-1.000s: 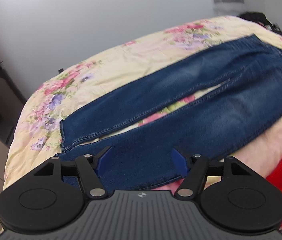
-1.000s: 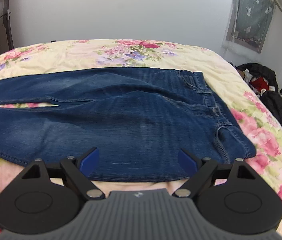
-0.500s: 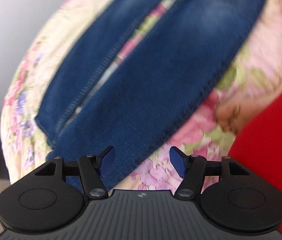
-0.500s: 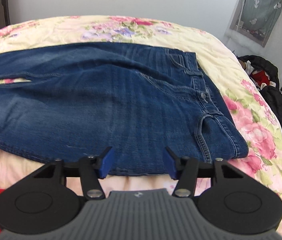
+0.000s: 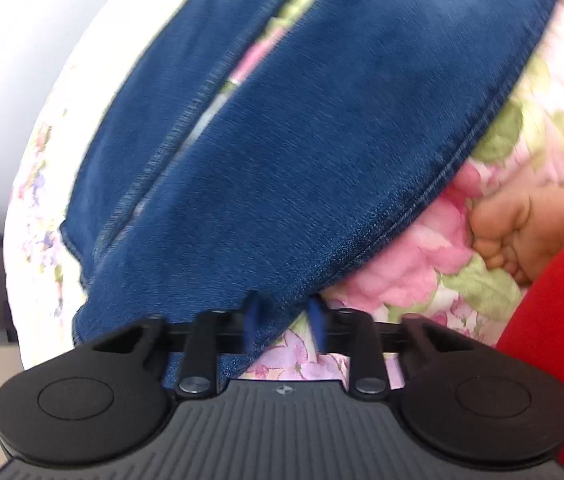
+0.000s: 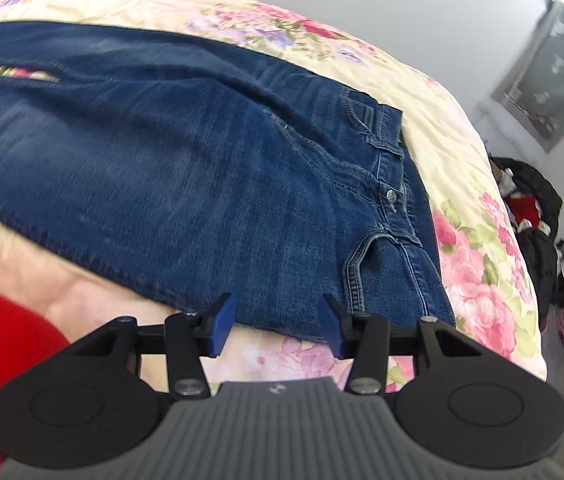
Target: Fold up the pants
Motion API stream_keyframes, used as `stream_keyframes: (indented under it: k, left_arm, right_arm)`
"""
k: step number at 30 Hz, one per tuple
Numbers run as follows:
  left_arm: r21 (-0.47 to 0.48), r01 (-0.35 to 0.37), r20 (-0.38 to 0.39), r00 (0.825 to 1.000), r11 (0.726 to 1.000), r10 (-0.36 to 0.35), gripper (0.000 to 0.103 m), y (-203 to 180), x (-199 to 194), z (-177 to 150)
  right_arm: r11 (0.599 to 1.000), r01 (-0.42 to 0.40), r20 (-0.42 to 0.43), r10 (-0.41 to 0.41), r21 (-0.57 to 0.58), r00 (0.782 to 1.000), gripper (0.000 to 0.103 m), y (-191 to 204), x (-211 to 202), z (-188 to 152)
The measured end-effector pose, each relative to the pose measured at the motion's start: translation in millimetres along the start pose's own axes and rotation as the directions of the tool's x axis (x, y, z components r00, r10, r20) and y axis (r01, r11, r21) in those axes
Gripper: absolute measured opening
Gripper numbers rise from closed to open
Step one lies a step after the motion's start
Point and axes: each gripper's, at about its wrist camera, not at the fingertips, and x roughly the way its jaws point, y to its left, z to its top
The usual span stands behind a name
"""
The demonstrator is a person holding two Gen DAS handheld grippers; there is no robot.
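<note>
Flat on the floral bedspread (image 6: 478, 216) lay the blue jeans (image 6: 169, 184), legs side by side. At the near leg's hem the left gripper (image 5: 284, 320) was closing, denim between its blue pads, contact blurred. Over the near edge below the waistband, the right gripper (image 6: 277, 326) was closing too, nothing pinched yet.

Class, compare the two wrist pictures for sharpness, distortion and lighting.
Left wrist view: motion-smeared, jeans soft, blue pads streaked. Right wrist view: crisper, waistband button readable, edges blurred. Both bend the floral bedspread fisheye-fashion; lighting is even daylight.
</note>
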Motion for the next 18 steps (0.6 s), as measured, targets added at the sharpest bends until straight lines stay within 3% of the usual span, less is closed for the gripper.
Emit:
stream_keyframes:
  k: [1,4,9,14,18]
  left_arm:
    - [-0.032,-0.003,0.014,1.000,0.999,0.004,0.017,3,-6,-1]
    - [-0.137,-0.045,0.079,0.995,0.990,0.056,0.011,12,-26,2]
    - [-0.349,-0.049,0.156,0.982,0.936,0.110,0.010,43,-64,7]
    - [-0.444,-0.057,0.169,0.975,0.894,0.145,0.009,63,-83,22]
    - [-0.474,-0.070,0.158,0.974,0.878,0.163,0.008,65,-95,27]
  right_arm:
    - [0.999,-0.003,0.006,0.003,-0.034,1.000,0.043,-1,0,-2]
    - [0.990,0.001,0.008,0.000,-0.140,1.000,0.043,-1,3,-9]
    - [0.955,0.004,0.000,-0.004,-0.298,1.000,0.043,1,17,-20]
    - [0.912,0.010,-0.013,-0.017,-0.409,1.000,0.043,3,40,-28]
    - [0.872,0.045,0.015,-0.044,-0.488,0.999,0.043,7,57,-35]
